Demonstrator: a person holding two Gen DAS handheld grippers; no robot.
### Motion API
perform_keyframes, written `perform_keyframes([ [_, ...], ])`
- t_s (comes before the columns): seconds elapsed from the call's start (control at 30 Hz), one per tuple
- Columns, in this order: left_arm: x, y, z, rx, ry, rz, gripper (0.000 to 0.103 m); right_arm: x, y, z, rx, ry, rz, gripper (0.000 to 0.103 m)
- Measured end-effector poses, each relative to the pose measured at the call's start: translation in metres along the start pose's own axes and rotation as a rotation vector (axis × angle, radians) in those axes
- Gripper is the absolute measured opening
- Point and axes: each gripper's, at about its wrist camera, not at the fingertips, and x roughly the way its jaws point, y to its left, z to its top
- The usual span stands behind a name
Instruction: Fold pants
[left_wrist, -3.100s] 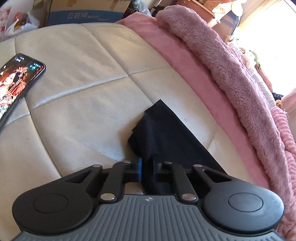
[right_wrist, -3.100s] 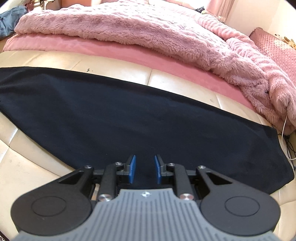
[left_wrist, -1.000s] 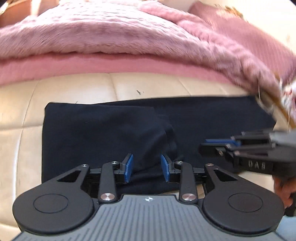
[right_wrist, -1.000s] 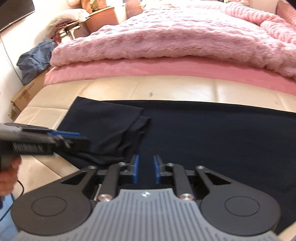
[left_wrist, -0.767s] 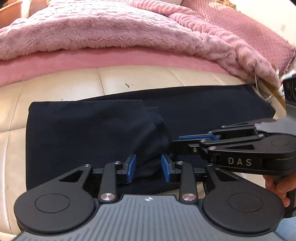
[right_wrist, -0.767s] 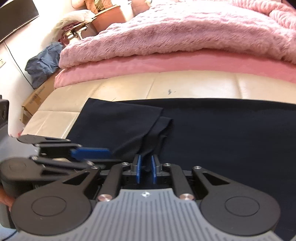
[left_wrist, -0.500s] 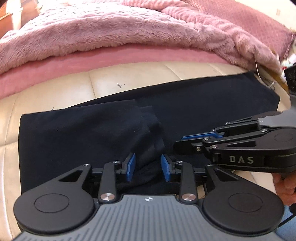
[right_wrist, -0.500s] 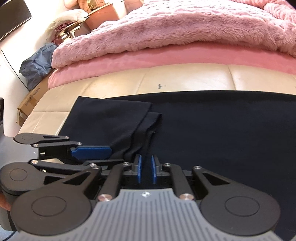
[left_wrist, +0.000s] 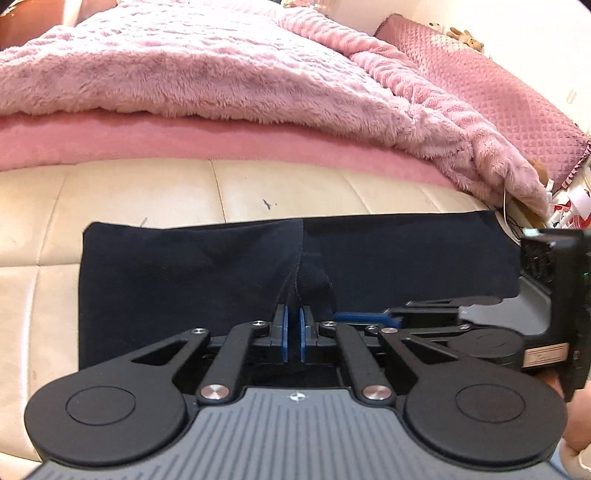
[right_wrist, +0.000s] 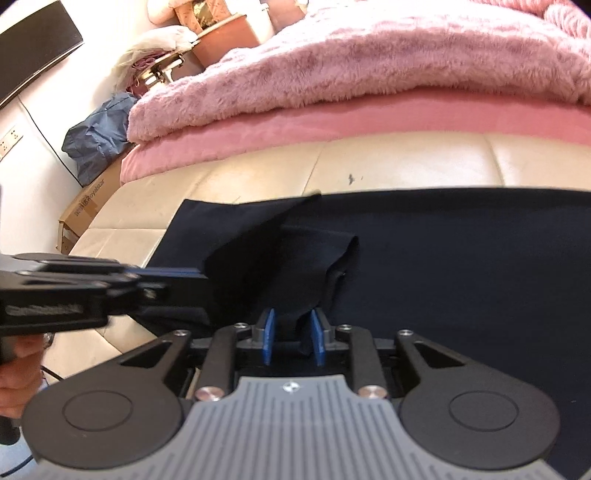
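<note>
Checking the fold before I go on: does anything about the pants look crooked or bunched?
Yes. On the pants, the folded-over flap is bunched near the right claw instead of lying flat.

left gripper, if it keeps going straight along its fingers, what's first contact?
The black pants: the left gripper already has a raised fold between its nearly closed pads. Past that, probably the cream cushion, then the pink blanket; depth is unclear.
</note>
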Motion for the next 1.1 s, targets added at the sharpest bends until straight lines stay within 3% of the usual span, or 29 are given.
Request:
perform_keyframes([
  [0.03, -0.002, -0.001, 0.002, 0.005, -0.005, -0.003, 0.005, 0.002, 0.001, 0.0, 0.004, 0.005, 0.004, 0.0],
  [0.17, -0.011, -0.006, 0.01, 0.044, -0.012, -0.023, 0.005, -0.013, 0.007, 0.002, -0.012, -0.034, 0.016, 0.0],
  [0.33, 0.0, -0.016, 0.012, 0.119, 0.035, -0.019, 0.004, 0.005, 0.0, -0.006, 0.002, 0.081, -0.041, 0.0],
  [0.53, 0.025, -0.026, 0.003, 0.166, 0.109, -0.038, 0.004, 0.005, -0.003, -0.009, 0.008, 0.07, -0.042, 0.0],
  [0.73, 0.053, -0.021, -0.006, 0.113, 0.157, -0.055, 0.004, 0.008, -0.003, -0.006, -0.001, 0.073, -0.041, 0.0],
  [1.1, 0.063, -0.009, -0.008, 0.005, 0.202, -0.154, 0.007, 0.005, -0.006, -0.007, -0.006, 0.085, -0.061, 0.0],
])
